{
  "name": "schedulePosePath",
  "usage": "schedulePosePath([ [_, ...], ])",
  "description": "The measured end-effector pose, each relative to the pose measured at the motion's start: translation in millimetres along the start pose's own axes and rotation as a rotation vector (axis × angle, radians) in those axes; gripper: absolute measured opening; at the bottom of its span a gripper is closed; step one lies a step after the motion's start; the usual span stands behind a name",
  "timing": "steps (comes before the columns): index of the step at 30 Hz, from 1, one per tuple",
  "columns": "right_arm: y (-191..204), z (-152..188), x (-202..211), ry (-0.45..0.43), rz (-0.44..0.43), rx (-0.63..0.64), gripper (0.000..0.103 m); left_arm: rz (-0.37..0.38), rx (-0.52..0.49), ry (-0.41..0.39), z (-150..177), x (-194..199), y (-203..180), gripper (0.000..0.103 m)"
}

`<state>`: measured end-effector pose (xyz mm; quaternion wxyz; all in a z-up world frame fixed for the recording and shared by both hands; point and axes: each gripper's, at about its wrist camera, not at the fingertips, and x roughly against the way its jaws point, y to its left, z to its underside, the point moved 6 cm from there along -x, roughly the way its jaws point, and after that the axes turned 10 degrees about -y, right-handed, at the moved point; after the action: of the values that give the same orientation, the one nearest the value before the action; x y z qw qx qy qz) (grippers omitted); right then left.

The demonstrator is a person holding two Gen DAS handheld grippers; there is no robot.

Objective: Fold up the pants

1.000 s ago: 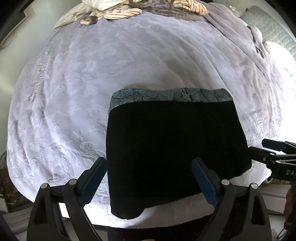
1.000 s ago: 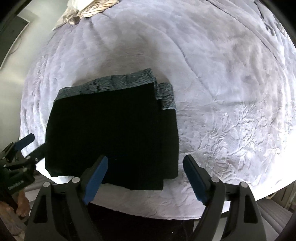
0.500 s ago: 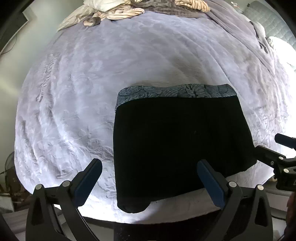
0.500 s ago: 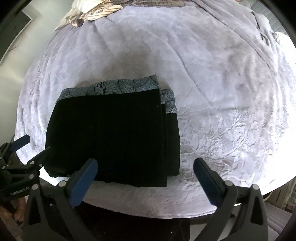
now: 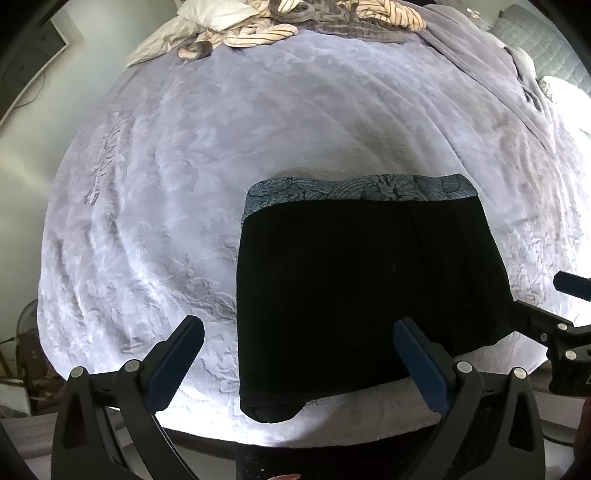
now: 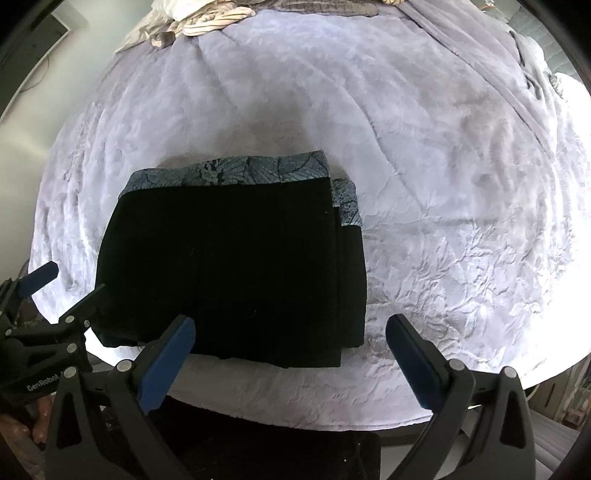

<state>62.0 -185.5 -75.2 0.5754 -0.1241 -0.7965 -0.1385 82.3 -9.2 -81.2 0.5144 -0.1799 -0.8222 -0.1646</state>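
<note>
- The black pants [image 5: 365, 291] lie folded into a compact rectangle on the pale lavender bedspread [image 5: 221, 155], near its front edge, the blue leaf-patterned waistband [image 5: 362, 188] on the far side
- The left gripper [image 5: 297, 354] is spread wide and grasps nothing; the folded stack lies ahead of it, with its left near corner between the fingers
- The right gripper [image 6: 290, 352] is also released and empty; the stack's right near corner sits just beyond its fingers
- Crumpled striped bedding [image 5: 288, 22] lies at the far edge
</note>
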Motion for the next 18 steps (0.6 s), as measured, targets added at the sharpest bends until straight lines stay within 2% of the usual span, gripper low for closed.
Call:
schedulePosePath([
  [18,0.2,2.3,-5.5,0.030,-0.004,0.003,0.103,-0.021,0.012,0.025,3.4,-3.5,2.8,0.103],
])
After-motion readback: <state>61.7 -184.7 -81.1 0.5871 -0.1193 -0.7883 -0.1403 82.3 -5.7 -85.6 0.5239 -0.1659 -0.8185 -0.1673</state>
